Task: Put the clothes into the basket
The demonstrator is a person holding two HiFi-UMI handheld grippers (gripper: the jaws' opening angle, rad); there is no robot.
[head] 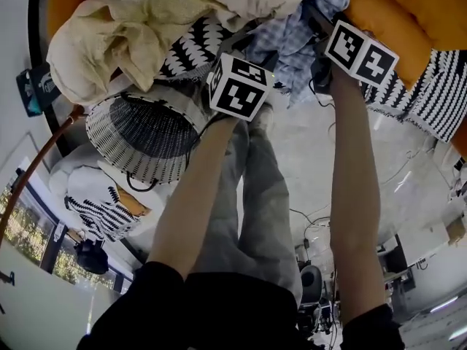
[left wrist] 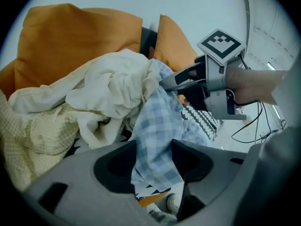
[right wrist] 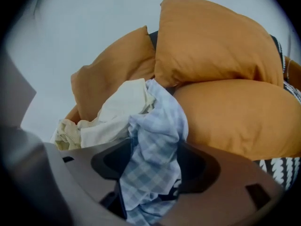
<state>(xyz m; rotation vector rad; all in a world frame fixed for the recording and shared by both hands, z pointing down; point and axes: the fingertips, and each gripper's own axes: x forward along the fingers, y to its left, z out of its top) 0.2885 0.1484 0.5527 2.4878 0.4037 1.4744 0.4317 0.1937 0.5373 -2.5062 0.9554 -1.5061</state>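
A blue plaid shirt (head: pixel 292 39) lies on a heap of clothes on the orange sofa, beside cream clothes (head: pixel 124 31) and a black-and-white patterned cloth (head: pixel 193 46). Both grippers are at this shirt. In the left gripper view, plaid fabric (left wrist: pixel 155 140) hangs through the gap of my left gripper (left wrist: pixel 153 161), whose jaws stand wide. The right gripper (right wrist: pixel 153 166) is likewise open, with plaid fabric (right wrist: pixel 150 159) draped between its jaws. The right gripper (left wrist: pixel 176 81) also shows in the left gripper view, its tips at the shirt's upper fold. A white-and-black wicker basket (head: pixel 109 115) sits tilted at the left, below the heap.
Orange cushions (right wrist: pixel 225 46) rise behind the clothes. A black-and-white patterned cushion (head: pixel 438 100) lies at the right. The person's grey trouser legs (head: pixel 255 195) stand between the basket and the pale floor, where cables (head: pixel 408 170) trail.
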